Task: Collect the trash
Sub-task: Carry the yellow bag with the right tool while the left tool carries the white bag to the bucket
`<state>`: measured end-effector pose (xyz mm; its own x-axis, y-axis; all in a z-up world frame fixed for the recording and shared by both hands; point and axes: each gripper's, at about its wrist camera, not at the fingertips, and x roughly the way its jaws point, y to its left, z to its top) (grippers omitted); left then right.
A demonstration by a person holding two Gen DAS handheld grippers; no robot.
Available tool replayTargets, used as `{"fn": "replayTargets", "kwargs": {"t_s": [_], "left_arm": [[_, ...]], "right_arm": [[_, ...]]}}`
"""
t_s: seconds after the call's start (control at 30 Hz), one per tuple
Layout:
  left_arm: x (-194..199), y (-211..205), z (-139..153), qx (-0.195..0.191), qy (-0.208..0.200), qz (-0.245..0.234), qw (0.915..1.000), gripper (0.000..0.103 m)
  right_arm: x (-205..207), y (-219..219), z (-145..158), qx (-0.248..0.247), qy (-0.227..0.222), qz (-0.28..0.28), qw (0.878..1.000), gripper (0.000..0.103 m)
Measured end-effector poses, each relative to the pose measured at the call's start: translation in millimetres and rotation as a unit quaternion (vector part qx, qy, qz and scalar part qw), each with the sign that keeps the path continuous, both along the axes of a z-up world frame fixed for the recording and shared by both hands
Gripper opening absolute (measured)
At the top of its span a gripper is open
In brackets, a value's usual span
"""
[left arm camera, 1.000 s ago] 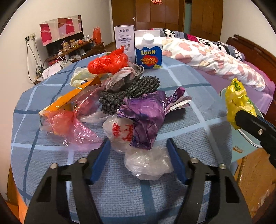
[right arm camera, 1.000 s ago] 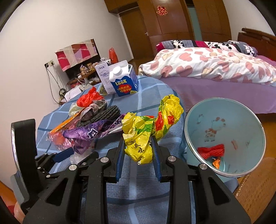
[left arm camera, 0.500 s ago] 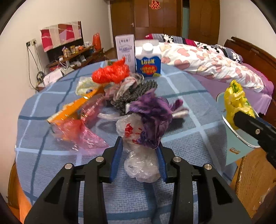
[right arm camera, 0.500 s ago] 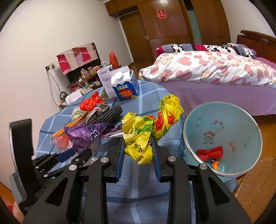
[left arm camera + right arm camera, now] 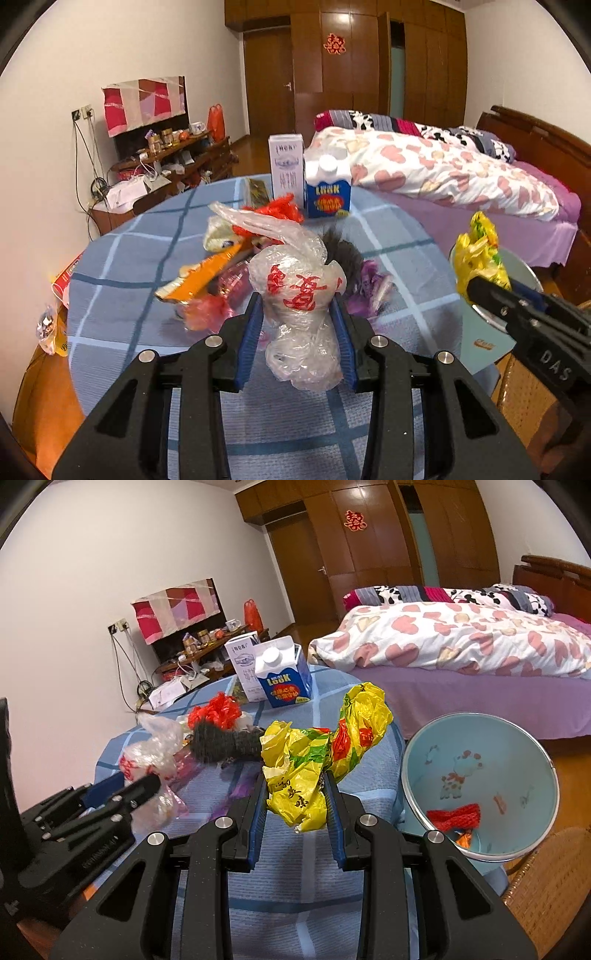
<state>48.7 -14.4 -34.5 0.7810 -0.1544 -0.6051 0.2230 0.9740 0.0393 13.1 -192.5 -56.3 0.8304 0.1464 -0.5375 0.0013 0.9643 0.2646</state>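
Here: left gripper (image 5: 298, 334) clamped on clear bag (image 5: 300, 295), above table (image 5: 122, 254); right gripper (image 5: 297, 808) clamped on yellow bag (image 5: 295, 782). Pile behind blurred.

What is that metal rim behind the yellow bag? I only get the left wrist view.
Observer: It is a round bin. Inside, it is pale blue with a cartoon giraffe.
Operator: Anything in it?
Observer: Yes, a piece of red mesh netting lies near the bottom.
Operator: Is the bag over the bin?
Observer: It seems not. The right gripper pinches the yellow bag in front of the table, left of the bin's opening.
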Motion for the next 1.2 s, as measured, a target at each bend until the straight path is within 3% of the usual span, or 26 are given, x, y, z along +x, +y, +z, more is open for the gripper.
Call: {"fn": "replayTargets", "kwargs": {"t_s": [0.2, 0.5, 0.7, 1.2], "left_arm": [[-5, 8, 16, -0.016, -0.015, 0.003, 0.9998, 0.037], [-11, 40, 38, -0.076, -0.034, -0.001, 0.9965, 0.037], [-9, 38, 36, -0.07, -0.034, 0.005, 0.997, 0.037], [-12, -24, 25, -0.057, -0.027, -0.079, 0.9949, 0.037]], "right_arm": [[-4, 6, 7, -0.004, -0.012, 0.009, 1.0, 0.03], [-11, 10, 14, -0.014, -0.029, 0.018, 0.999, 0.03], [-11, 10, 12, -0.019, -0.03, 0.02, 0.999, 0.03], [-21, -19, 15, -0.035, -0.035, -0.02, 0.999, 0.03]]}}
